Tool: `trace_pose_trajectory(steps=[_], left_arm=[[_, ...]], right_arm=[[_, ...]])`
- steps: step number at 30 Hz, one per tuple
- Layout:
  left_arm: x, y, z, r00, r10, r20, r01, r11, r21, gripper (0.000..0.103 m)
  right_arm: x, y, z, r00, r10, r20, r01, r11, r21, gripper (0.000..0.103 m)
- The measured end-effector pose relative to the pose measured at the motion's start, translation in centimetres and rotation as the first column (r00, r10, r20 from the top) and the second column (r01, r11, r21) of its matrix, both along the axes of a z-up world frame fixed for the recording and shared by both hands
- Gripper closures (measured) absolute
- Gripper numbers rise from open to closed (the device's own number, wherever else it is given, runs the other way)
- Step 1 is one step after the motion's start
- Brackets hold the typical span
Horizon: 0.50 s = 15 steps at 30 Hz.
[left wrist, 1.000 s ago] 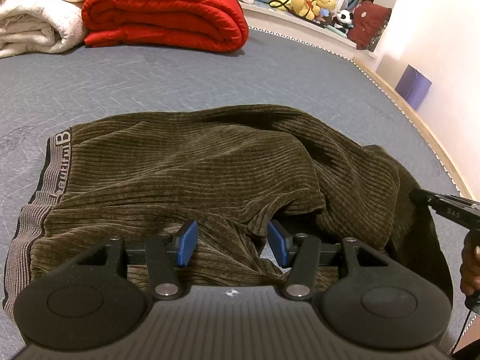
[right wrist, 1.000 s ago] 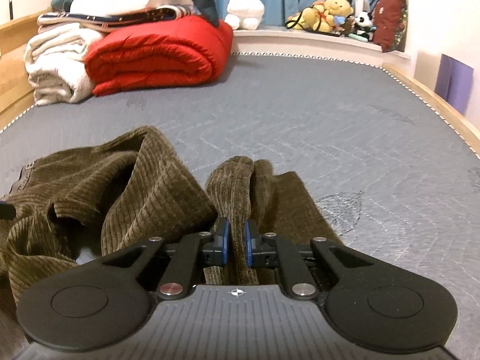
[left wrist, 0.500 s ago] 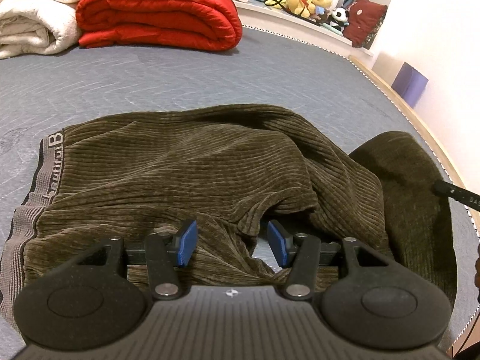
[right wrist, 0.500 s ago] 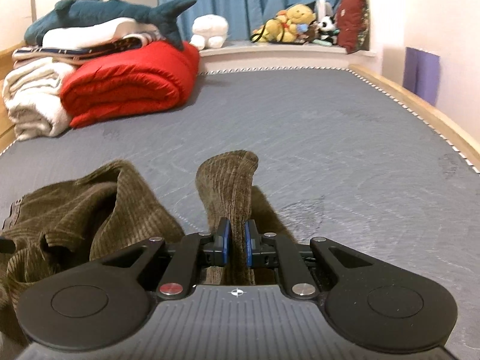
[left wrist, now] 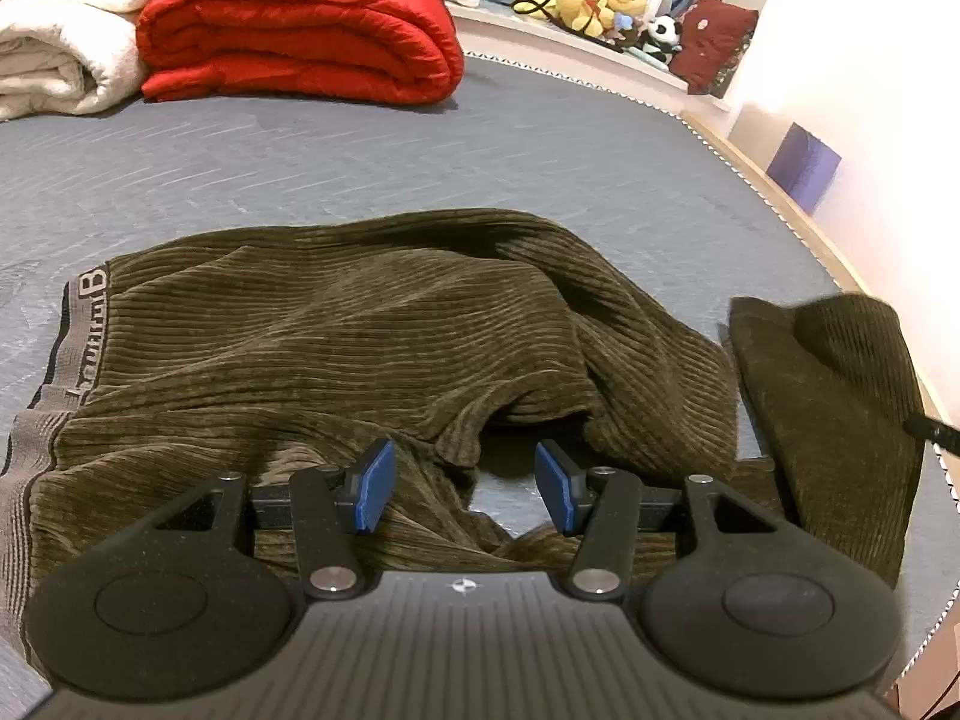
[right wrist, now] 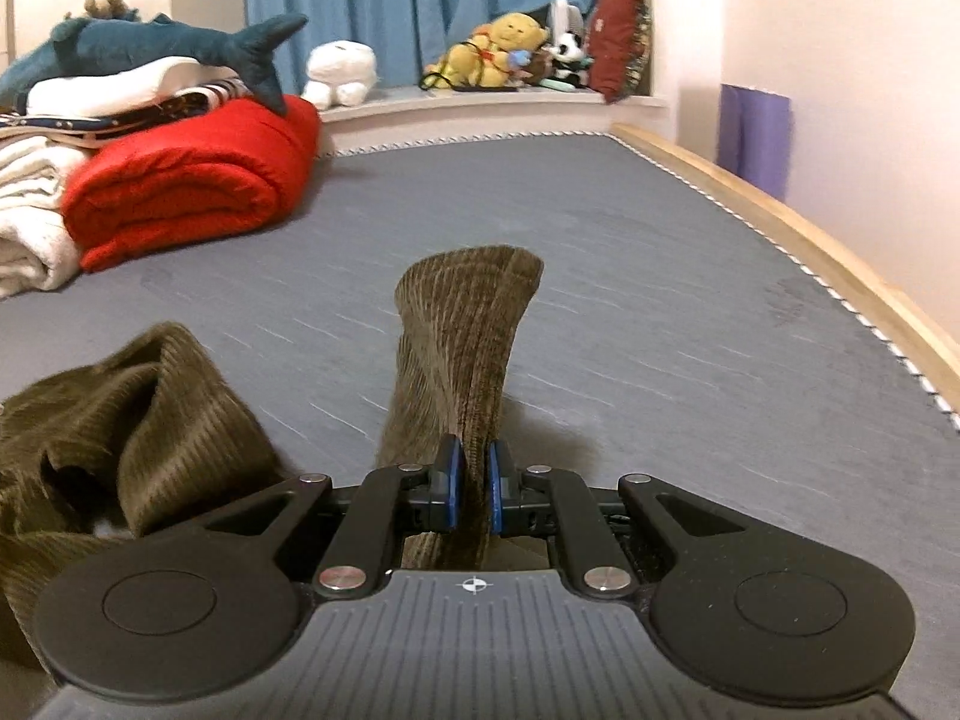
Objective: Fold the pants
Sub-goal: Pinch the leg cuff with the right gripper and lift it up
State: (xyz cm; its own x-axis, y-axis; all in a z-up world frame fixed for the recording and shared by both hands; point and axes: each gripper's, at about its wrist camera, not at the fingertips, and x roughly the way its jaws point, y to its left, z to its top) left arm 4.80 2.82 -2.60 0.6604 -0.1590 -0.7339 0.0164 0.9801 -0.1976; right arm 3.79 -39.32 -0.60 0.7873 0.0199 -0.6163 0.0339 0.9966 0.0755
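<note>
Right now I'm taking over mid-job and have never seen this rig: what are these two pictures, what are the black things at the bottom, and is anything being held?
There is no robot arm here: a person holds a two-finger tool in each hand, and each carries a wide-angle camera looking forward along its fingers. The black shapes at the bottom are those tools. One picture is from the left tool, whose blue pads stand apart over the crumpled brown corduroy pants, gripping nothing. The other is from the right tool, whose pads pinch a leg end of the pants, raised above the grey mattress. A red quilt and white blankets lie at the far end.
</note>
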Motion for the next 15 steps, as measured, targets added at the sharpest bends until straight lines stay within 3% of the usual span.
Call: trace_pose_trajectory(steps=[4, 8, 15], left_arm=[[-0.3, -0.6, 0.3, 1.000, -0.013, 0.005, 0.013, 1.000, -0.003, 0.046], [-0.3, -1.0, 0.4, 1.000, -0.015, 0.005, 0.015, 1.000, -0.011, 0.046], [-0.4, -1.5, 0.9, 1.000, -0.023, 0.010, 0.024, 0.999, -0.033, 0.045]], right_arm=[[-0.8, -2.1, -0.8, 0.994, -0.084, -0.075, 0.080, 0.995, -0.051, 0.094], [-1.7, -4.4, -2.5, 0.965, -0.176, -0.193, 0.162, 0.983, -0.086, 0.095], [-3.9, -7.1, -4.0, 0.930, -0.220, -0.295, 0.206, 0.976, -0.076, 0.095]])
